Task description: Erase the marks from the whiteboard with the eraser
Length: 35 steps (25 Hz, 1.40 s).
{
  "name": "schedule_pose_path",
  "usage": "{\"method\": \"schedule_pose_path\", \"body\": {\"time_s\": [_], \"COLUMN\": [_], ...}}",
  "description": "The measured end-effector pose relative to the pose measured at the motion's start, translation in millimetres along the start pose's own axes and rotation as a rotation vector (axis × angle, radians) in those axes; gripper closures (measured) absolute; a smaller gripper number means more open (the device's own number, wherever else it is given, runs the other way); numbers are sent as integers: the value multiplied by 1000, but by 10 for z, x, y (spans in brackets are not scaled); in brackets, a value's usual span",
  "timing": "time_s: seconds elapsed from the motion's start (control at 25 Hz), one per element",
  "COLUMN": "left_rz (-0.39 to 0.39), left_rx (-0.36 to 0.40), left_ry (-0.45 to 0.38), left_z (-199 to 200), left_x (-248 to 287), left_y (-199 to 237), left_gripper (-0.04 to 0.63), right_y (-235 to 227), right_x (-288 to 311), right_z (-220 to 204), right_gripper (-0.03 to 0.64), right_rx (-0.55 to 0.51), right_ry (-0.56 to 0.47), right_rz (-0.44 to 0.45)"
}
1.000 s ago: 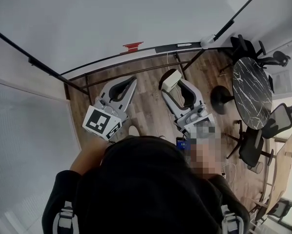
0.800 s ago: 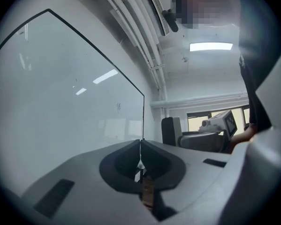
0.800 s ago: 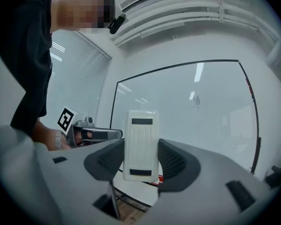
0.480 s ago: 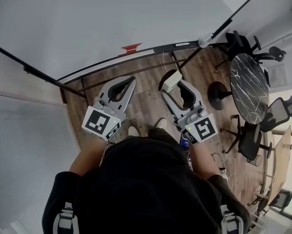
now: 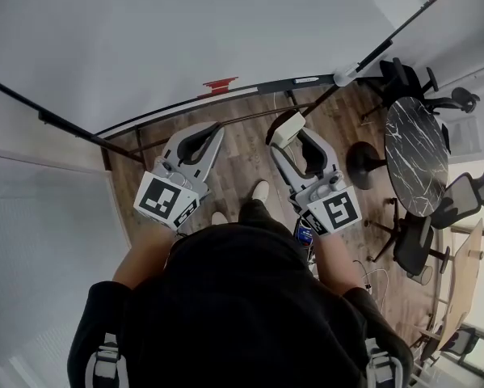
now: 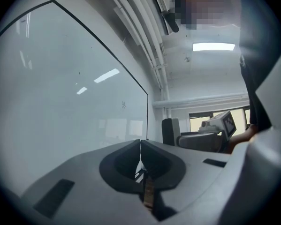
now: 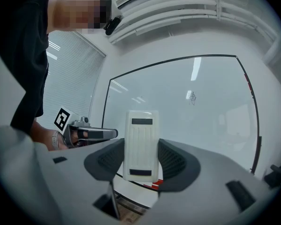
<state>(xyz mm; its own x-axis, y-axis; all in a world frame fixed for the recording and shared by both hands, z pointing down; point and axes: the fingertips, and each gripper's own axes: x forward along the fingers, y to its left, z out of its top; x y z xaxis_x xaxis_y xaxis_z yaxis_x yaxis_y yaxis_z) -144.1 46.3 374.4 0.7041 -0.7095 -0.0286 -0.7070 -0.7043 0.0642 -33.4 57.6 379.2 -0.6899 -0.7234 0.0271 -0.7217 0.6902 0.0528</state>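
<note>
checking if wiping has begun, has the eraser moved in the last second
Yes, slightly: in the head view the eraser sits nearer the red tab on the whiteboard's lower edge than before.

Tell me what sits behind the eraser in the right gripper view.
The whiteboard, bearing a small scribble up right of the eraser. The board directly behind it is covered.

No words, numbers or brand names could be read. A black-and-white square marker (image 5: 166, 201) sat on the left gripper (image 5: 215, 130), a second marker (image 5: 335, 211) on the right gripper (image 5: 284, 132); both were patterns without letters. A small scribble (image 7: 192, 97) on the whiteboard (image 7: 215, 125) was too faint to read.
</note>
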Motion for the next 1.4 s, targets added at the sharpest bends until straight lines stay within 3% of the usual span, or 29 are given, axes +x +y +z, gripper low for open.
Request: {"method": "schedule_pose_path", "body": {"time_s": [0.36, 0.6, 1.04, 1.4], "left_rz": [27, 54, 181, 222], "left_rx": [34, 49, 96, 114], "left_ry": [15, 19, -5, -6], "left_z": [8, 135, 414, 495], "left_x": [484, 1147, 1958, 2292], "left_y": [80, 135, 265, 437], "left_gripper": [589, 589, 589, 589], "right_y": [-487, -1131, -1948, -2210], "right_x": [187, 298, 460, 729], "right_z": [-26, 46, 253, 319], "right_gripper": [393, 393, 393, 393], "right_rx": [17, 19, -20, -36], "right_ry": [-23, -28, -65, -89], "right_rz": [42, 75, 158, 209]}}
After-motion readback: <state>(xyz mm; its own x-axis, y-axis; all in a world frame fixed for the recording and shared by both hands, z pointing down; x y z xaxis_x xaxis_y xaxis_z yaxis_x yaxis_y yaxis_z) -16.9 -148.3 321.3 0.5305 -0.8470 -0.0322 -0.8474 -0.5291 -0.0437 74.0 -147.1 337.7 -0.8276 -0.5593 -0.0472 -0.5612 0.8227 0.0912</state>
